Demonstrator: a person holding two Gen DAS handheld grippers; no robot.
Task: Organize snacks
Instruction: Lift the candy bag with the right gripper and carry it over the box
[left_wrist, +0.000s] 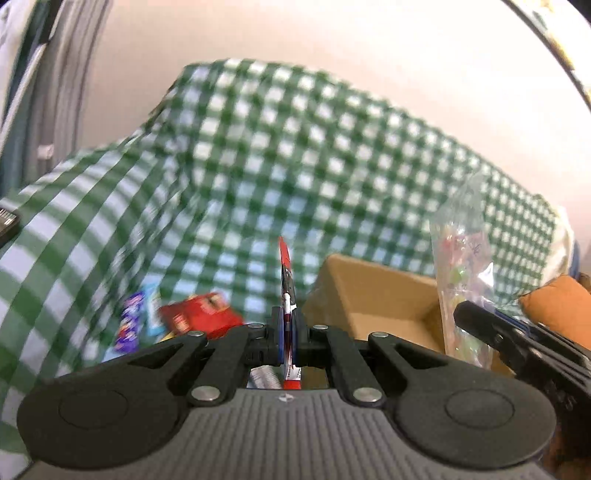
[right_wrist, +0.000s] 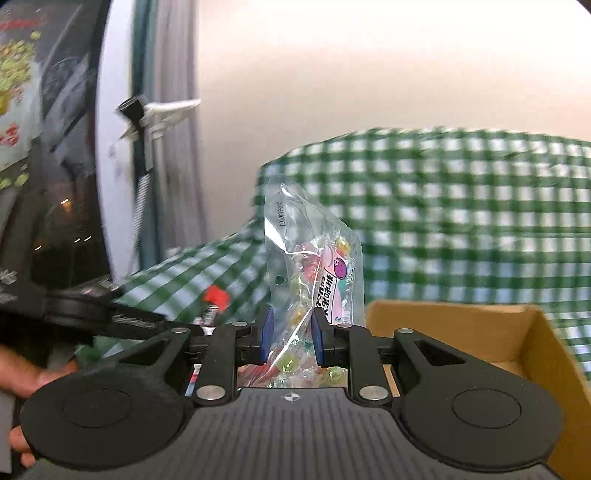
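The right hand-held gripper (right_wrist: 289, 334), clamped on an upright clear candy bag (right_wrist: 314, 266), has the open cardboard box (right_wrist: 480, 325) at lower right, nearer it than the left hand-held gripper (left_wrist: 287, 330), clamped on a thin red packet (left_wrist: 286, 273).

Right gripper (right_wrist: 289, 338) clamped on a clear candy bag (right_wrist: 314, 266) standing upright, open cardboard box (right_wrist: 480, 332) near right, green checked cloth (right_wrist: 461, 206) behind, left gripper (right_wrist: 199, 326) pinching a red packet (right_wrist: 216, 297) at left.

i count one cardboard box (left_wrist: 373, 295), one clear candy bag (right_wrist: 314, 266) over it, one thin red packet (left_wrist: 286, 280), about three loose snack packs (left_wrist: 173, 321) left of it.
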